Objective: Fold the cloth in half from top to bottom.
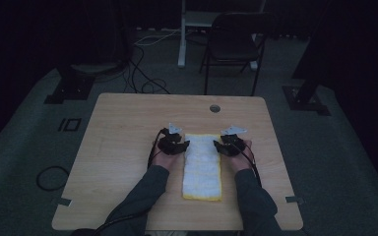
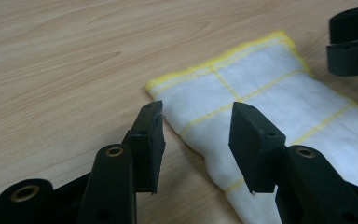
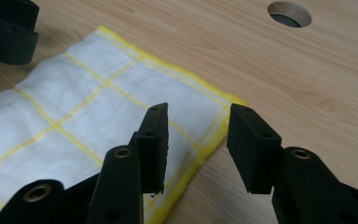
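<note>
A folded white cloth (image 1: 202, 167) with yellow edging and yellow grid lines lies lengthwise on the wooden table (image 1: 128, 128). My left gripper (image 1: 182, 144) sits at the cloth's far left corner. In the left gripper view it (image 2: 198, 109) is open, and the cloth (image 2: 261, 88) edge lies below the gap without touching the pads. My right gripper (image 1: 218, 144) is at the far right corner. In the right gripper view it (image 3: 198, 109) is open too, straddling the cloth's (image 3: 74, 102) yellow border. Each gripper view shows the other gripper farther off, the right gripper (image 2: 354, 42) and the left gripper (image 3: 4, 32).
A round cable hole (image 1: 215, 108) sits in the table beyond the cloth, close to the right gripper in its view (image 3: 289, 14). A dark chair (image 1: 234, 44) and loose cables (image 1: 142, 78) are on the floor behind the table. Bare wood flanks the cloth.
</note>
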`<action>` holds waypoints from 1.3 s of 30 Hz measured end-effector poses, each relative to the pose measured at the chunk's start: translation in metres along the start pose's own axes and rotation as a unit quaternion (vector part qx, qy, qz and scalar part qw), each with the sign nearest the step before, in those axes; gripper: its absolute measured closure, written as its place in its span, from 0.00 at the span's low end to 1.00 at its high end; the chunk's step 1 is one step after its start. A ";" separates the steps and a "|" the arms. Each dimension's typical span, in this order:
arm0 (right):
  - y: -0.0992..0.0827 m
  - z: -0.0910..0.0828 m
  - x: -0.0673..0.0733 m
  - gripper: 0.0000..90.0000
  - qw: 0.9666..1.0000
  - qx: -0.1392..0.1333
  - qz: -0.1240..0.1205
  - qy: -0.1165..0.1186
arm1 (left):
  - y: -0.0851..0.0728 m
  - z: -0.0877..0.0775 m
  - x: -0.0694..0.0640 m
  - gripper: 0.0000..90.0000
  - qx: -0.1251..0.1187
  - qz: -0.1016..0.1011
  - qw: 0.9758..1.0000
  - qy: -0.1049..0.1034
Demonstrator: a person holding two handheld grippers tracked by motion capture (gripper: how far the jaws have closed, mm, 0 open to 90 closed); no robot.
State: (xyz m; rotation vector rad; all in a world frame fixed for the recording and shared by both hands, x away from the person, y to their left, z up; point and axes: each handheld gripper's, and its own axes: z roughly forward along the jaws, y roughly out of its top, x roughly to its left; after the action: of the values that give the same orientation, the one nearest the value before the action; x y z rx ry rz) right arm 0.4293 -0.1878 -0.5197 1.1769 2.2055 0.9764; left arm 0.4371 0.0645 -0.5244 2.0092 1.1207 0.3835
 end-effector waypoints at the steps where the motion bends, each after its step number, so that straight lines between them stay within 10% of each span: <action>1: 0.000 0.001 -0.001 0.64 1.000 0.000 0.001 0.000 | 0.001 0.001 0.000 0.62 0.001 -0.001 1.000 0.003; 39: 0.009 0.043 -0.005 0.41 0.997 0.038 0.072 0.005 | 0.007 0.033 0.006 0.55 0.019 -0.024 1.000 0.008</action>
State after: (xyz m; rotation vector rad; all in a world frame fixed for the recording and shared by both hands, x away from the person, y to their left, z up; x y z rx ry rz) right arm 0.4655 -0.1723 -0.5400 1.3860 2.2070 0.9638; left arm 0.4644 0.0514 -0.5409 2.0112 1.1919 0.3580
